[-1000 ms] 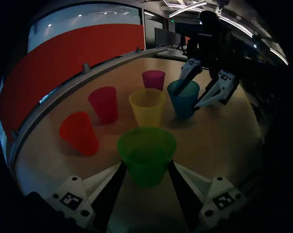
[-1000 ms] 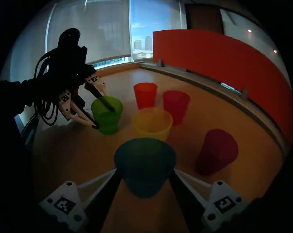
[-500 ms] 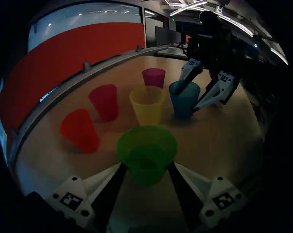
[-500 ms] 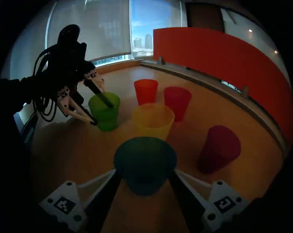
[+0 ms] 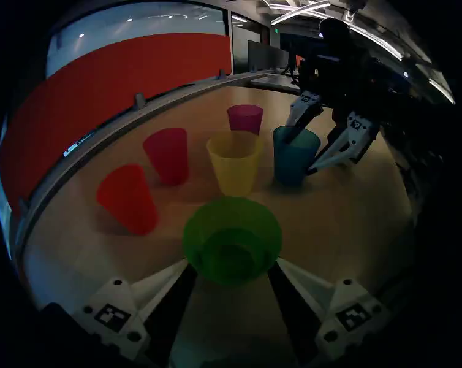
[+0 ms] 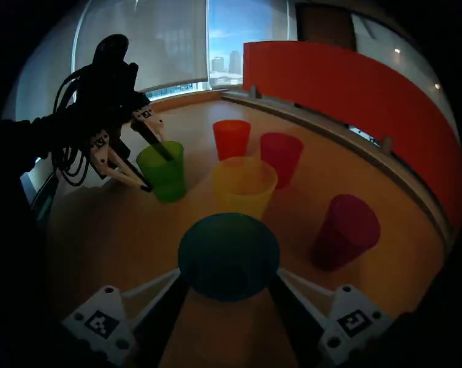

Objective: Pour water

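Observation:
My left gripper (image 5: 232, 270) is shut on a green cup (image 5: 232, 242), whose mouth is tipped toward the camera. In the right gripper view the same green cup (image 6: 162, 170) sits at the left, between that gripper's fingers and held by a dark-sleeved hand. My right gripper (image 6: 228, 279) is shut on a blue cup (image 6: 228, 254), also tipped so I look into it. The blue cup (image 5: 295, 156) appears at the far right of the left gripper view. A yellow cup (image 5: 234, 162) (image 6: 243, 184) stands upright between the two held cups. Whether any cup holds water I cannot tell.
On the wooden table (image 5: 347, 214) a red cup (image 5: 128, 197), a crimson cup (image 5: 166, 154) and a magenta cup (image 5: 245, 118) stand upside down beyond the yellow one. A red partition wall (image 5: 108, 92) runs along the table's far edge. Windows (image 6: 237, 37) lie behind the left hand.
Both held cups have lifted slightly and tipped their mouths more toward their own cameras. The standing cups have not moved.

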Tool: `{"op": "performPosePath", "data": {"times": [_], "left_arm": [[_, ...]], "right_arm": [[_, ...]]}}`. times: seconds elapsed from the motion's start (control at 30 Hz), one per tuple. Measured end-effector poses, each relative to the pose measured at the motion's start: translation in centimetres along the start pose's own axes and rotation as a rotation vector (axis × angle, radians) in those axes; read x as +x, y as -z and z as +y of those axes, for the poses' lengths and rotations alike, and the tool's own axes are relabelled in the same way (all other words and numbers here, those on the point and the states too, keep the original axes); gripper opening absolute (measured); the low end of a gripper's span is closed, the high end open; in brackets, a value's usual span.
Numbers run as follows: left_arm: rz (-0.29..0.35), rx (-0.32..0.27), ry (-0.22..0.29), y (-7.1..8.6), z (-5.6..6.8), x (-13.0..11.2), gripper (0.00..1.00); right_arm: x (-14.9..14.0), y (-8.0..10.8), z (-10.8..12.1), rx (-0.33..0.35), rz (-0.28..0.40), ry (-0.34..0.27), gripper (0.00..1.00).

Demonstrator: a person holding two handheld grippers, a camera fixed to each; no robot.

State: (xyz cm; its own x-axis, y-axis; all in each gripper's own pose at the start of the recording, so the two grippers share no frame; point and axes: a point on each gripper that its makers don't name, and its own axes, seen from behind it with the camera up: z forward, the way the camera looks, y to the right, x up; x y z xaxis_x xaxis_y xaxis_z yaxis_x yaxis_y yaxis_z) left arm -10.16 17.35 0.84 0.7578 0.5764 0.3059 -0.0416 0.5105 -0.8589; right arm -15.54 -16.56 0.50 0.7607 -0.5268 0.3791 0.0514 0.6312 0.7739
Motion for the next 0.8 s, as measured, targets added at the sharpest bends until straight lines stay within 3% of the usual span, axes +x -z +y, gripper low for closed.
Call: {"op": "performPosePath", "data": {"times": [0.27, 0.8], "left_arm": [[0.007, 0.004, 0.007, 0.3, -0.1, 0.2, 0.8], [-0.012, 0.05, 0.021, 2.1, -0.4, -1.4, 0.8]], "right_arm": [[-0.6, 0.1, 0.0, -0.007, -0.022, 0.003, 0.94], [-0.7, 2.3, 0.0, -0.042, -0.002, -0.004, 0.97]]}}
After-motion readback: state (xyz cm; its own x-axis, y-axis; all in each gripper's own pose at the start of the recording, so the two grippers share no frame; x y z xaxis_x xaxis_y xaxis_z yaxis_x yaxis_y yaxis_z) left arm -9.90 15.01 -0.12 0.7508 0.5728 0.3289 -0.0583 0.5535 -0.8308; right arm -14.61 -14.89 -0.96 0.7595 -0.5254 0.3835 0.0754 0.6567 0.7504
